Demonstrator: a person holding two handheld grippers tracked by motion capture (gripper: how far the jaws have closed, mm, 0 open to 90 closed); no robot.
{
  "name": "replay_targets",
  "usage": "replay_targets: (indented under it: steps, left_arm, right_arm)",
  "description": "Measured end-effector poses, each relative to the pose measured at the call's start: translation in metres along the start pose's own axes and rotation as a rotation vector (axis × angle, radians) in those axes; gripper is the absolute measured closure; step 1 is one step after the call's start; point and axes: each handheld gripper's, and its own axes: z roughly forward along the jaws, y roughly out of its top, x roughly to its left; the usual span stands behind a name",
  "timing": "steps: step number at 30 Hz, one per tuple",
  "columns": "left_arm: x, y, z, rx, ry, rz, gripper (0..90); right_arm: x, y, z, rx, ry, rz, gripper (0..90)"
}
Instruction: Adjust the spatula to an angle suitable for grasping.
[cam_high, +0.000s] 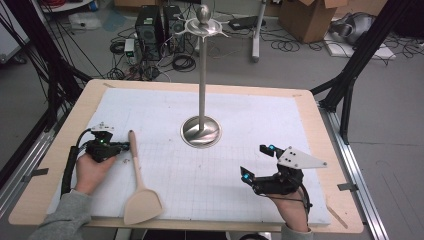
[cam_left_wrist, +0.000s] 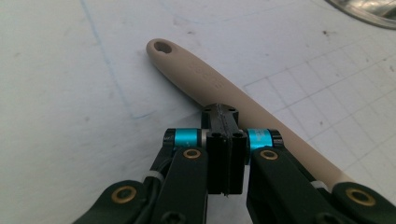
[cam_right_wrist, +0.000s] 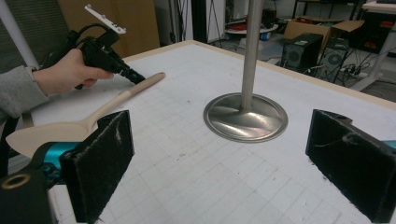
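Closed left gripper (cam_high: 121, 146) nosing at the handle of the spatula (cam_high: 138, 183), right gripper (cam_high: 257, 162) waiting wide open
Nearest, flat on the white gridded mat (cam_high: 240, 125) toward the left front edge: beige spatula, smooth matte plastic or wood by the look, broad wedge blade toward the person, slim rounded handle running away with a hanging hole at its tip. Left jaws pressed together, gripping nothing, tips touching or just beside the handle partway along. Better to open first, straddle the handle squarely across its width, then close low so the round shaft cannot roll out. Right jaws spread far apart, dark rough pads bare, holding nothing, well apart from the spatula. Farther back, polished steel stand (cam_high: 201, 75): dished round base, thin upright pole, hooked crown with ball knob, likely where the hole belongs
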Motion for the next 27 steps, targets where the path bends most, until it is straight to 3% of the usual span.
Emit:
replay_targets:
  steps: [3,6,7,12,14,22,27]
  left_arm:
    - [-0.004,0.003,0.003,0.000,-0.012,-0.013,89.7]
    - [-0.006,0.006,0.005,0.013,-0.019,-0.001,89.7]
    - [-0.008,0.007,0.007,0.010,-0.029,-0.016,89.7]
    - [-0.017,0.015,0.014,0.044,-0.051,-0.004,89.7]
    - [-0.023,0.019,0.017,0.053,-0.062,0.017,89.7]
    - [-0.035,0.026,0.027,0.063,-0.099,0.037,89.7]
    - [-0.051,0.034,0.035,0.093,-0.122,0.079,89.7]
  right_arm:
    - [-0.001,0.000,-0.001,0.000,-0.004,0.005,6.9]
    - [-0.001,-0.001,-0.002,-0.003,-0.005,0.008,6.9]
    - [-0.001,-0.001,-0.002,-0.003,-0.005,0.008,6.9]
    - [-0.002,-0.001,-0.002,-0.003,-0.002,0.004,7.0]
    - [-0.002,-0.001,-0.002,-0.002,-0.004,0.007,6.9]
    - [-0.005,-0.002,-0.006,-0.010,-0.016,0.016,6.9]
    - [-0.005,-0.002,-0.006,-0.010,-0.017,0.013,6.9]
